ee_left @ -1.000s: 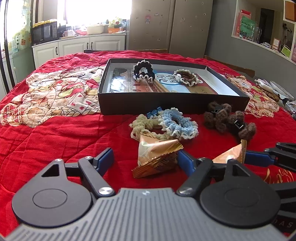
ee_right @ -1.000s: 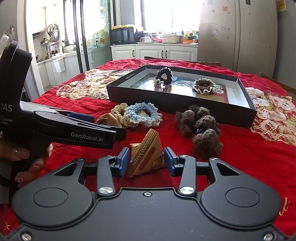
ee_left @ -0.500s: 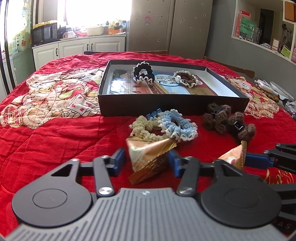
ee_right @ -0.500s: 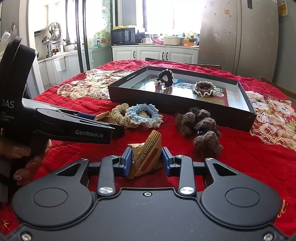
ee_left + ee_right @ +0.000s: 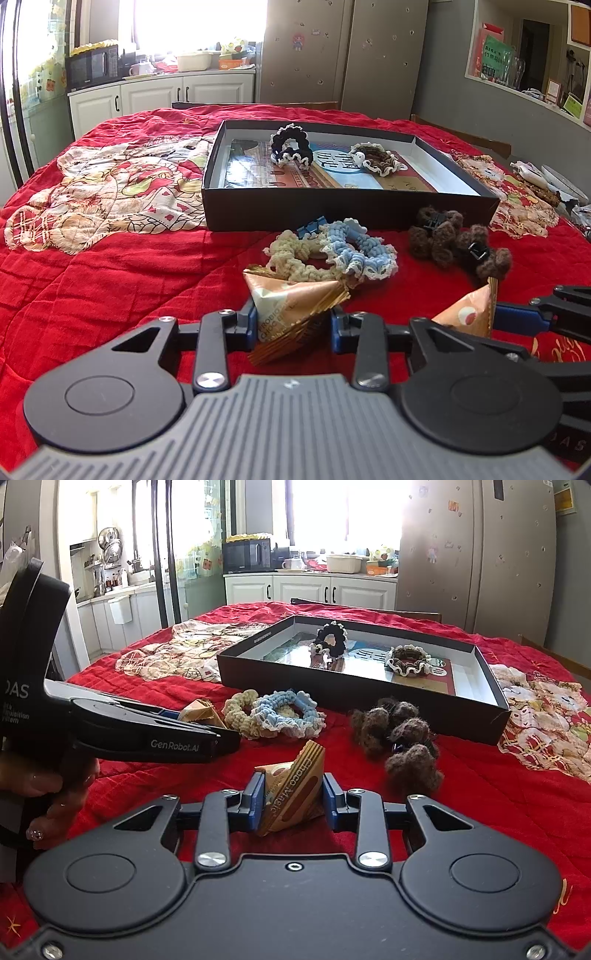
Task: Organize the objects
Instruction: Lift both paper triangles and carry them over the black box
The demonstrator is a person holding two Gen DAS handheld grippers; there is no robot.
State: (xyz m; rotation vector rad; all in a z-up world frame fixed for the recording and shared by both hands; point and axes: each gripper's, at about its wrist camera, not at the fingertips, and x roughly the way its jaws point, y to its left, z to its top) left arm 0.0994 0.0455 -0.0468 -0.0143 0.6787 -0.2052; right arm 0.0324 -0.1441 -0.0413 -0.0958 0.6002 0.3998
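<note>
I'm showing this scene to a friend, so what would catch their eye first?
Probably the left tongs and right tongs, each clamped on a gold triangular snack packet just above the red quilt. Behind them crochet scrunchies lie before a shallow black box holding two more.

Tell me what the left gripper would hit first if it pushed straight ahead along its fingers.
Apart from the snack packet already between its fingers, the left gripper would probably meet the beige crocheted scrunchie and the blue one beside it; depth is uncertain.
</note>
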